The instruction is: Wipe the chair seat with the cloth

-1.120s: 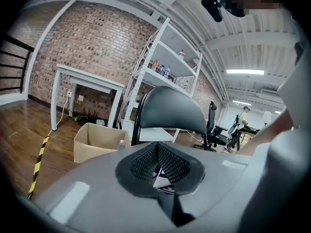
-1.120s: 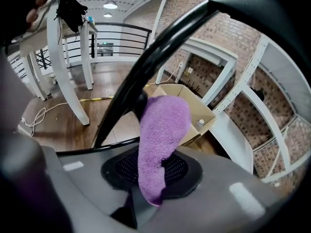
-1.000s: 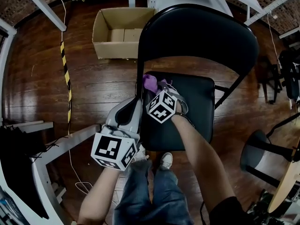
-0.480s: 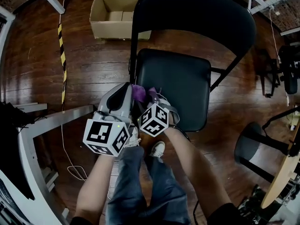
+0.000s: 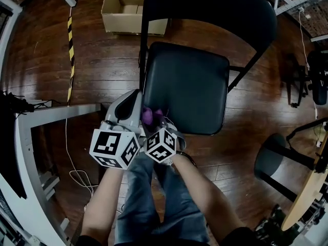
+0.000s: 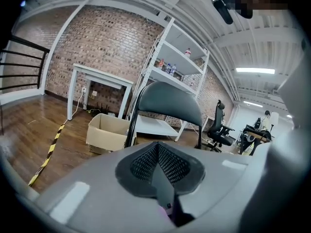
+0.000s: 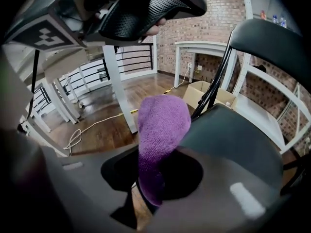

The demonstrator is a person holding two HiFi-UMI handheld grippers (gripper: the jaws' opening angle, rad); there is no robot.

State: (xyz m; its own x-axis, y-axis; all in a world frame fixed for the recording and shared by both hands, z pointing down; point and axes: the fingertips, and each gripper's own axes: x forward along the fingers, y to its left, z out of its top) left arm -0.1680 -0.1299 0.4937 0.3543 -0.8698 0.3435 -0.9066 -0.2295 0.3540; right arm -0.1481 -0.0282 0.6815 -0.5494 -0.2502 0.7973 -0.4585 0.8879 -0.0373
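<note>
Dark wood floor (image 5: 102, 60), brick wall (image 6: 107, 47)

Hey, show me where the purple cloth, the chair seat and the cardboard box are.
purple cloth (image 7: 160, 140): right gripper view, middle of the bunched fabric.
chair seat (image 5: 187, 83): head view, centre of the black cushion.
cardboard box (image 5: 134, 26): head view, its near outer wall.

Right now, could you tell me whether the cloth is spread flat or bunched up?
Bunched up: the cloth sticks out as a purple wad pinched in the right tongs.
</note>
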